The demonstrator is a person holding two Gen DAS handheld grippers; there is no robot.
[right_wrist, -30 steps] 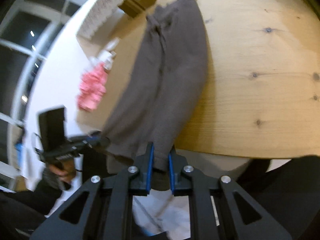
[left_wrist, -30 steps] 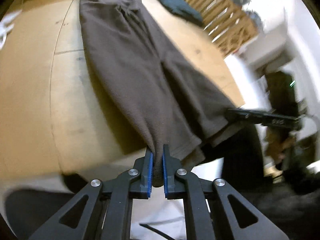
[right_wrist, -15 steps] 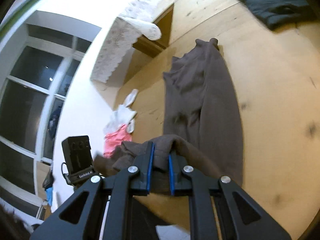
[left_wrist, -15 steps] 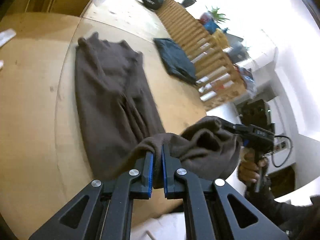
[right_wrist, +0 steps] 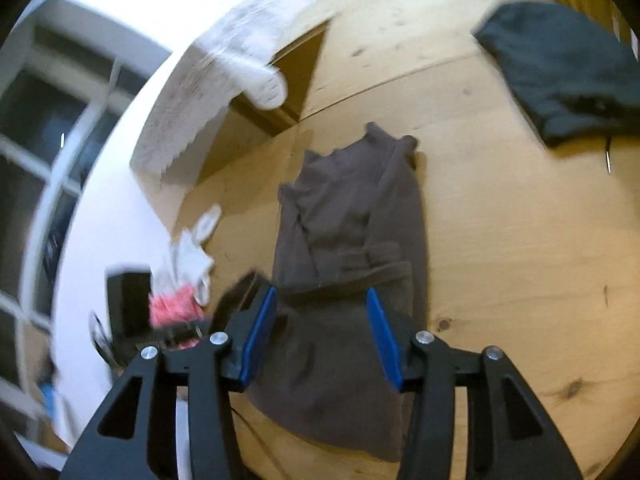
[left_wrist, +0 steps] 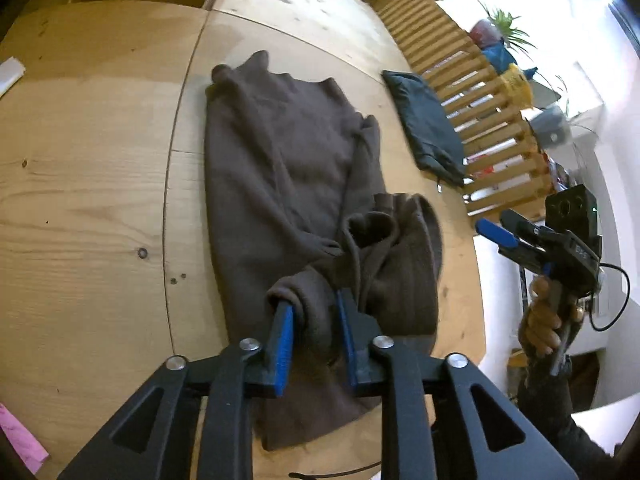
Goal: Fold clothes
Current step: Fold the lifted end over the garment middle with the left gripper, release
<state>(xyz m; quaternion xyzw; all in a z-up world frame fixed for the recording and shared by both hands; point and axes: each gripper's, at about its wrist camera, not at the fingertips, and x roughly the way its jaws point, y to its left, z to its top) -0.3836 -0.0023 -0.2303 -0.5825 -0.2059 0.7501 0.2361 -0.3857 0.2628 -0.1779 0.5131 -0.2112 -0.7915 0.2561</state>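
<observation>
So since half a second back both grippers have let go: the cuffs that were pinched and carried over are now dropped onto the middle of the brown fleece trousers (left_wrist: 280,168), which lie folded roughly in half on the light wooden table (left_wrist: 88,184). In the left wrist view the left gripper (left_wrist: 314,308) has its blue-padded fingers (left_wrist: 282,344) parted a bit, with a roll of the cuff fabric still sitting between them; whether the pads are touching it or just loose around it I can't tell, but it doesn't look clamped. The right gripper (left_wrist: 494,226) shows up at about 3 o'clock in that same view, held in the person's hand (left_wrist: 540,320), jaws apart and clear of the cloth, off past the table edge. From the right wrist view the right gripper (right_wrist: 320,328) is wide open, hovering over the near end of the trousers (right_wrist: 352,240), and the folded-over leg ends make a ridge across the middle. The waistband end points toward 12 o'clock. A dark navy folded garment (left_wrist: 428,124) sits well apart at roughly 1 to 2 o'clock, next to the slatted wooden rail (left_wrist: 472,92). At 9 o'clock in the right view there's a white and pink cloth pile (right_wrist: 184,280) near the table edge, pretty blurry.
</observation>
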